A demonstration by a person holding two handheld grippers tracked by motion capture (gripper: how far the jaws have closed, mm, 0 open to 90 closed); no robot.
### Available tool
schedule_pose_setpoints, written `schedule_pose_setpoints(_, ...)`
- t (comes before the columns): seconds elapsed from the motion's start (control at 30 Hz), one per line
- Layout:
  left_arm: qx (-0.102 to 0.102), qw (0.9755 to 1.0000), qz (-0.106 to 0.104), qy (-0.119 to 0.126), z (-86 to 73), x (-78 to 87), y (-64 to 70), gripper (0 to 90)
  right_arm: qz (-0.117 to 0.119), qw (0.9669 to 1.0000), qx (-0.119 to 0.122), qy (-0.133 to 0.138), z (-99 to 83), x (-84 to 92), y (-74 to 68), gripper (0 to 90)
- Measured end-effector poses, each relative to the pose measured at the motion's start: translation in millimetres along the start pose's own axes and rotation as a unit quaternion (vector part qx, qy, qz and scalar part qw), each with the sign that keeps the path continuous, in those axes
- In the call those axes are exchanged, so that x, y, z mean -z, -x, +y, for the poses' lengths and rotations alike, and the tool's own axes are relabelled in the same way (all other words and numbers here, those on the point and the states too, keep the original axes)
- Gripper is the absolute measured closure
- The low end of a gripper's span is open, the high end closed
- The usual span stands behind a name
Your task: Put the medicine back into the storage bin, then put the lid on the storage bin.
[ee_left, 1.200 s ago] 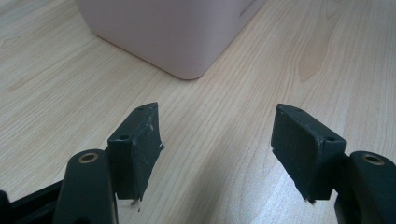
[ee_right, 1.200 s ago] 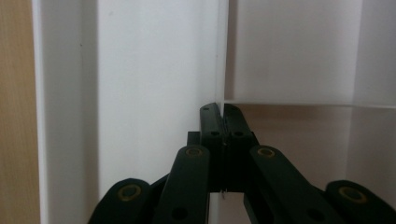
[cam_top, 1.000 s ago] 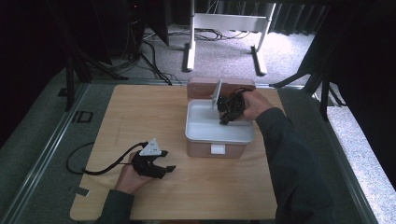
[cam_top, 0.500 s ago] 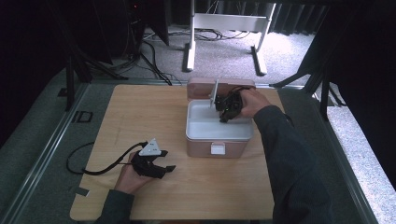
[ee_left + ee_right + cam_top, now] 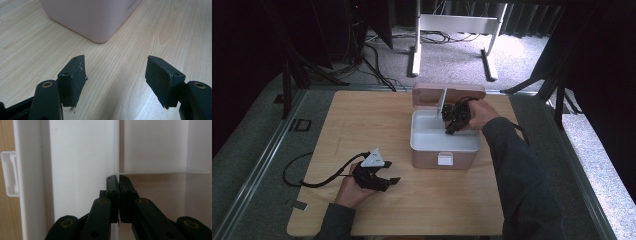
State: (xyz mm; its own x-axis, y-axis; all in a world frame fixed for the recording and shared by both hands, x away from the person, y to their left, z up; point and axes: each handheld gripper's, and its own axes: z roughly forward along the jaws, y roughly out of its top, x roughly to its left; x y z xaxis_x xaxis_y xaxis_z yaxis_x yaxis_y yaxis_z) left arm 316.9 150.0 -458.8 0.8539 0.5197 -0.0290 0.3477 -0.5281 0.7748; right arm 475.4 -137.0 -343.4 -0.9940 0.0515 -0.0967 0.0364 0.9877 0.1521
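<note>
Right gripper (image 5: 119, 178) jaws easing, thin white divider (image 5: 442, 102) between them (left gripper (image 5: 116, 72) spread).

Lab, black curtains (image 5: 257, 30) (cabled floor (image 5: 377, 65))

The light wooden table (image 5: 362, 125) shows pale beige boards with fine brown grain. The rectangular plastic box (image 5: 444, 161) is dusty pink outside and white inside, with a white latch (image 5: 444, 159) on its front. A thin white divider panel (image 5: 443, 104) stands in it. Both grippers, left (image 5: 392, 179) and right (image 5: 449, 131), are black, with brass-coloured pins; a pale grey triangular plate (image 5: 375, 160) tops the left one.
</note>
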Motion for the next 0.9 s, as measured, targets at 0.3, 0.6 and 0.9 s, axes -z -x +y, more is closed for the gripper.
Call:
schedule_pose_setpoints(0.3, 0.001, 1.0000, 0.003, 0.001, -0.7, 2.1, -0.4, 32.9, -0.017, 0.9998, -0.014, 0.002, -9.3, 8.7, -3.5, 72.0)
schedule_pose_setpoints(0.6, 0.003, 1.0000, 0.000, 0.001, 0.0, -1.7, -2.1, 33.0, -0.037, 0.9982, -0.029, 0.036, -26.6, 15.2, -11.6, 60.0)
schedule_pose_setpoints(0.9, 0.001, 1.0000, 0.000, -0.002, -0.2, -2.2, -2.2, 33.0, -0.082, 0.9899, -0.068, 0.094, -54.5, 31.7, -26.8, 54.3)
